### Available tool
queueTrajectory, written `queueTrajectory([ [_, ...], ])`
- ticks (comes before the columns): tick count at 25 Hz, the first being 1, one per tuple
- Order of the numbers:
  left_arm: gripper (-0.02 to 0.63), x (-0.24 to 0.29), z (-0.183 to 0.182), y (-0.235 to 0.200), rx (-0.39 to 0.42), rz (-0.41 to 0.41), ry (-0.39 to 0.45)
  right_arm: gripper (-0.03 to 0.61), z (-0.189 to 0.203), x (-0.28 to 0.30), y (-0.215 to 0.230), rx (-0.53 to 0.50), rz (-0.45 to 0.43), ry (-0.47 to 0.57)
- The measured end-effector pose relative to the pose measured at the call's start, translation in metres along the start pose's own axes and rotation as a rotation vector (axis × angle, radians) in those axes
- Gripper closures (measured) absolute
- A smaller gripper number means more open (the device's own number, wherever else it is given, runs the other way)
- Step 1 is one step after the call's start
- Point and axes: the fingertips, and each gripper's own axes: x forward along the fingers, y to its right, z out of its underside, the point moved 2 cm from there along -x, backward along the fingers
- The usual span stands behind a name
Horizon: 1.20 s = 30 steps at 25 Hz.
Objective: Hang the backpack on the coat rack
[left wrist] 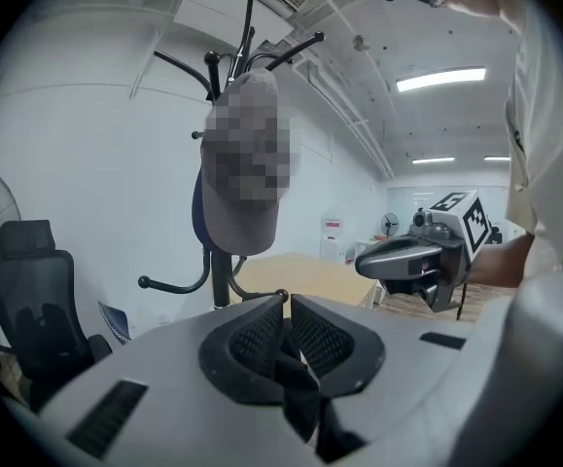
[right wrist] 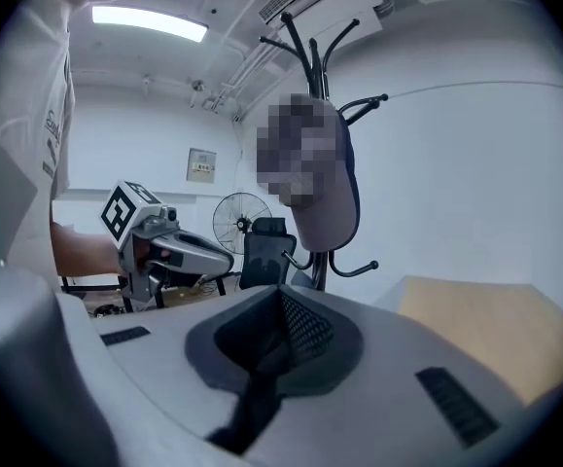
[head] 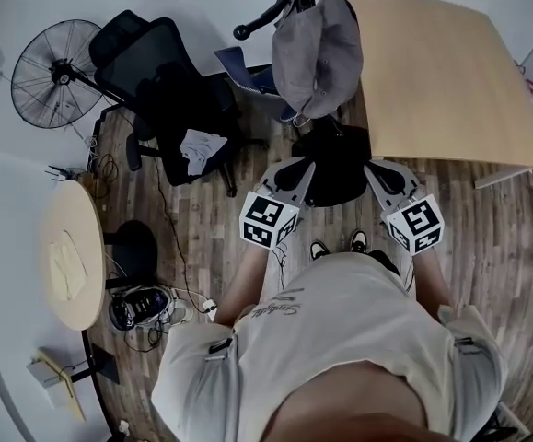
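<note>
Head view, left to right. A fan [head: 56, 74] and chair [head: 160, 90] occupy the upper left of the frame. At top centre stands the coat rack [head: 264, 18], with the grey backpack [head: 317, 53] hanging from its upper hooks and sagging against the pole, clear of the floor; judged from this, the hanging step is done. Below it, at mid-frame, the left gripper [left wrist: 284, 300] and right gripper [right wrist: 281, 302] sit side by side, well apart from the backpack and pointed toward the rack. In each gripper view the fingers are closed together with nothing between them. A pale tabletop [head: 441, 81] fills the upper right, just beside the rack. Handling, as a judgement: the backpack looks soft and slack, its cloth folding under its own weight, so probably light and lightly filled, neither fragile nor slippery. The shell would bunch if pinched. The top carry loop or a shoulder strap offers the surest hold, though the loop itself cannot be made out among the hooks.
</note>
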Motion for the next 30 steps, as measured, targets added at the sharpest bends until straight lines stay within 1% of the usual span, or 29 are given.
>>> queueTrajectory([
  [2,0.580,0.000,-0.010,0.004,-0.001,-0.025,0.022,0.583,-0.011,-0.005,0.005,0.008,-0.010,0.031],
  [5,0.580,-0.003,-0.023,0.007,0.028,-0.069,0.051,0.583,-0.024,-0.008,0.012,-0.006,-0.021,0.060],
  [8,0.580,-0.007,-0.030,0.003,0.033,-0.123,0.056,0.583,-0.039,-0.009,0.018,-0.007,-0.025,0.100],
  [10,0.580,-0.009,-0.034,0.003,0.031,-0.156,0.063,0.583,-0.049,-0.012,0.023,-0.016,-0.017,0.124],
  [13,0.580,-0.012,-0.041,0.001,0.052,-0.193,0.073,0.583,-0.059,-0.014,0.030,-0.007,0.006,0.157],
  [17,0.580,-0.012,-0.050,0.000,0.072,-0.214,0.085,0.583,-0.060,-0.013,0.035,0.020,0.000,0.171],
  [21,0.580,-0.007,-0.062,-0.012,0.090,-0.242,0.107,0.583,-0.065,-0.004,0.043,0.004,-0.010,0.188],
  [26,0.580,-0.009,-0.070,-0.021,0.033,-0.253,0.137,0.583,-0.067,-0.001,0.044,-0.022,-0.030,0.184],
  [30,0.580,-0.005,-0.067,-0.025,0.024,-0.265,0.127,0.583,-0.062,0.001,0.050,-0.021,-0.037,0.166],
])
